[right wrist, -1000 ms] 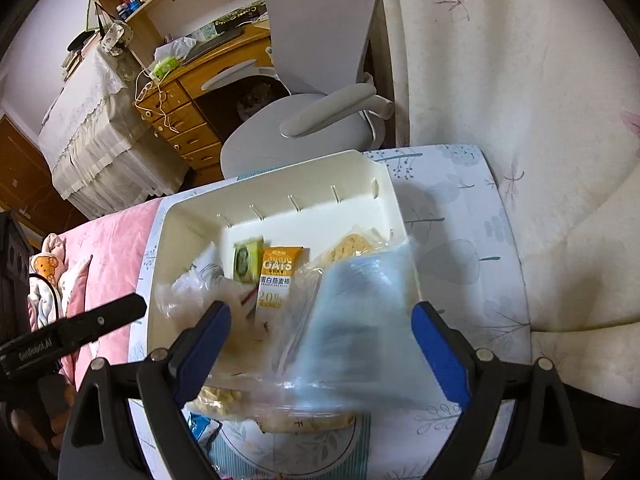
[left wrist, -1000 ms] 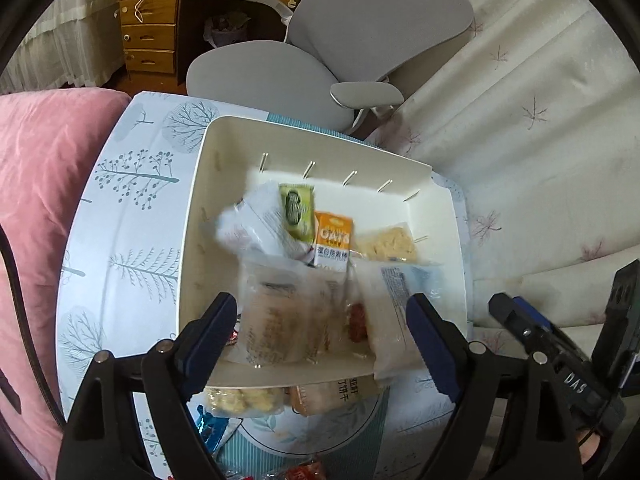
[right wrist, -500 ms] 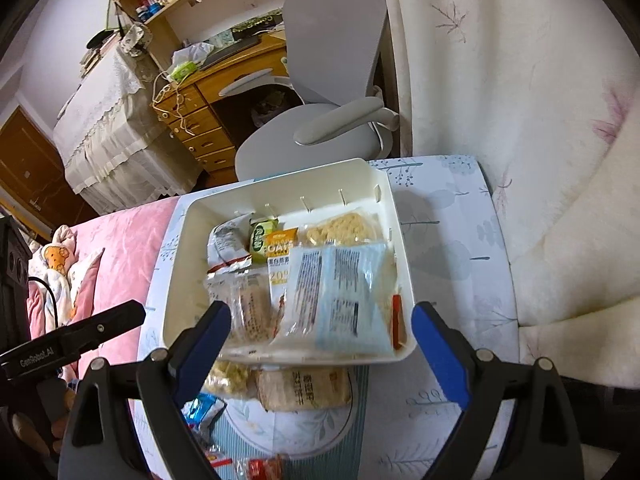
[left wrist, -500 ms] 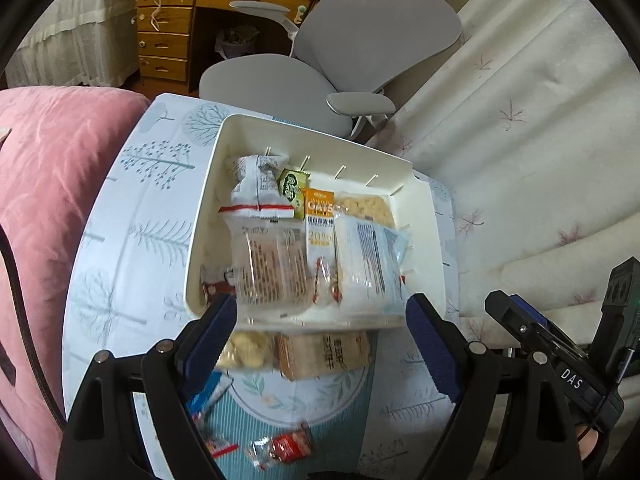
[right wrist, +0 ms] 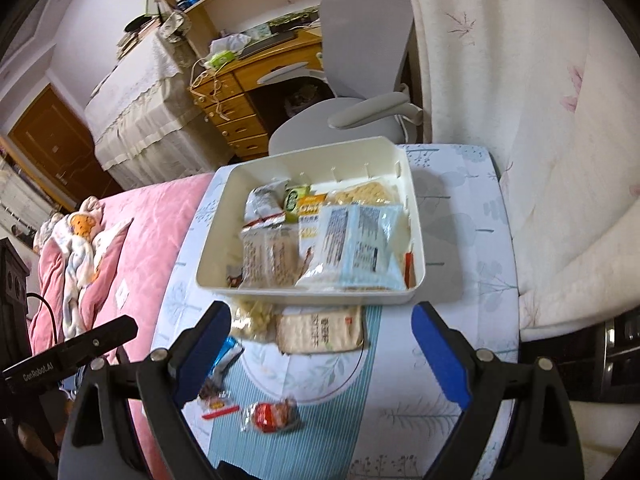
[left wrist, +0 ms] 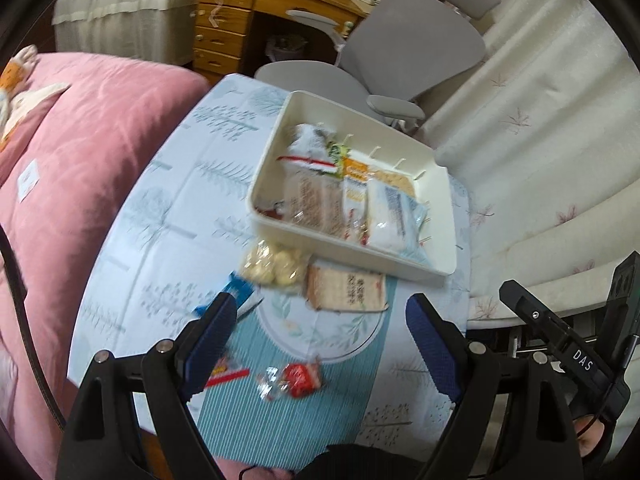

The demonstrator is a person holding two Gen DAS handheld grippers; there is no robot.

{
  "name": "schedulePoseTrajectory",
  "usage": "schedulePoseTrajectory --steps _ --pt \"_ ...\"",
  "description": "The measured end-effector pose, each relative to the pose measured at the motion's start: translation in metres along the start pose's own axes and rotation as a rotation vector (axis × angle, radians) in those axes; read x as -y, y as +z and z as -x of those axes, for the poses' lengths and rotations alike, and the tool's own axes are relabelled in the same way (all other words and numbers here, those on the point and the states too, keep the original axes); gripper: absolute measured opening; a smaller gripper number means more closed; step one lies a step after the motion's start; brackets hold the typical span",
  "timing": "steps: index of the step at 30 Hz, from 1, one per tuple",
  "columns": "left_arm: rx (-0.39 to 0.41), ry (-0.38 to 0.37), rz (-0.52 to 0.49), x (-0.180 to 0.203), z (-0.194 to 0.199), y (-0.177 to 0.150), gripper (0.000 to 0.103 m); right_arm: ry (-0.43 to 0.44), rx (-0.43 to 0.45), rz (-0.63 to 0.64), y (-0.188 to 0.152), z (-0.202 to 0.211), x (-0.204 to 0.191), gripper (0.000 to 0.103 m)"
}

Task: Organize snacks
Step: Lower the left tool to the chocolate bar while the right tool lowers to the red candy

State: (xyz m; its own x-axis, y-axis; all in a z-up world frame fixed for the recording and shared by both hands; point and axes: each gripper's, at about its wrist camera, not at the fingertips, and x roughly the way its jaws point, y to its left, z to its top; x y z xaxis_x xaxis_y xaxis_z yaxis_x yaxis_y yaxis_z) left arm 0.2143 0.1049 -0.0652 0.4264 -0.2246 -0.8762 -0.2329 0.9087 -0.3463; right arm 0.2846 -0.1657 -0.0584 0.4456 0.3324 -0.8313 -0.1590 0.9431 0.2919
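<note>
A white bin (left wrist: 352, 251) (right wrist: 304, 295) stands on the far half of the small table. It holds several snacks, among them a clear cracker pack (left wrist: 316, 200) (right wrist: 268, 254) and a blue-white pack (left wrist: 390, 216) (right wrist: 352, 244). On the cloth in front of the bin lie a bag of round biscuits (left wrist: 276, 266) (right wrist: 254, 318), a tan cracker packet (left wrist: 346, 286) (right wrist: 320, 330), a blue wrapper (left wrist: 236, 292) (right wrist: 228, 350) and a red candy (left wrist: 298, 374) (right wrist: 272, 416). My left gripper (left wrist: 319, 308) and right gripper (right wrist: 320, 316) hover over these loose snacks, both open and empty.
Pink bedding (left wrist: 80, 168) borders the table on the left. A cream floral cover (right wrist: 540, 160) rises on the right. A grey office chair (left wrist: 400, 60) and a wooden desk (right wrist: 248, 92) stand behind the bin. The table's near edge lies just under the grippers.
Both grippers have drawn back and up from the bin. The clear cracker pack and the blue-white pack, blurred at the jaws a second ago, now lie in the bin. The loose snacks have come into view.
</note>
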Motion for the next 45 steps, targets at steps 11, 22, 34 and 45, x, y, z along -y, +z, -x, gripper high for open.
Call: schedulePoseTrajectory --steps 11,22,34,45 --pt "0.023 0.066 0.083 -0.048 0.026 -0.046 0.086 0.076 -0.088 -0.017 -0.033 -0.012 -0.008 0.092" --pt "-0.08 0.102 -0.002 -0.085 0.004 -0.058 0.086 0.062 -0.188 -0.122 -0.061 -0.042 -0.023 0.092" --pt "-0.27 0.151 -0.459 -0.091 -0.043 -0.052 0.086 0.019 -0.255 -0.444 -0.108 -0.085 -0.04 0.092" --pt "-0.305 0.12 -0.81 -0.096 -0.099 -0.055 0.086 -0.063 -0.201 -0.847 -0.176 -0.106 -0.039 0.092"
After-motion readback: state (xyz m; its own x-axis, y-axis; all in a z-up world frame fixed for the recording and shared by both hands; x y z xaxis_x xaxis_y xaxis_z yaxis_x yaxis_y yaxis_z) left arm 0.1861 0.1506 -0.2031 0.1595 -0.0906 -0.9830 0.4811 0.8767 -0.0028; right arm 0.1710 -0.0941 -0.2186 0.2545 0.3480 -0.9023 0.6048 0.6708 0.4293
